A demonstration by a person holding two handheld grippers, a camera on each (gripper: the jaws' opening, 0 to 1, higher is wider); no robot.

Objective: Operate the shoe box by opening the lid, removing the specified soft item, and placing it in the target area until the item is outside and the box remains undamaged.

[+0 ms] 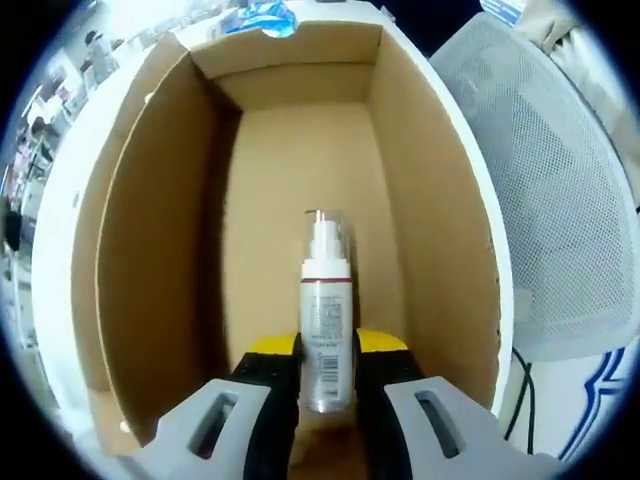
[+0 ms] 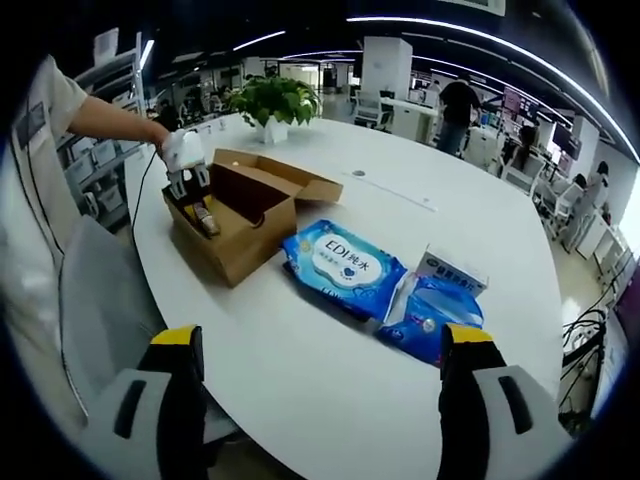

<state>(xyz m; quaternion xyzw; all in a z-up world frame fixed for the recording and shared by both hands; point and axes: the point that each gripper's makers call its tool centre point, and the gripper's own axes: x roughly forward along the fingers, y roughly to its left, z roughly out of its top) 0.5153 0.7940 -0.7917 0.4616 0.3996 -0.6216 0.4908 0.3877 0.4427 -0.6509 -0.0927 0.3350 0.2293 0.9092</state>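
An open brown cardboard shoe box (image 1: 150,250) surrounds my left gripper (image 1: 327,348), which is shut on a white pump bottle (image 1: 326,300) with a clear cap and a red band. The bottle points toward the box's far wall. In the right gripper view the same box (image 2: 245,235) stands on the white table (image 2: 300,380), lid (image 2: 300,185) folded back, with the left gripper (image 2: 188,178) reaching into its left end over the bottle (image 2: 205,218). My right gripper (image 2: 322,345) hangs open above the table's near edge, holding nothing.
A large blue wet-wipe pack (image 2: 345,260) lies right of the box, with a second blue pack (image 2: 432,315) and a small white carton (image 2: 450,268) beyond it. A potted plant (image 2: 270,100) stands at the far side. A grey mesh chair (image 1: 540,200) sits beside the table.
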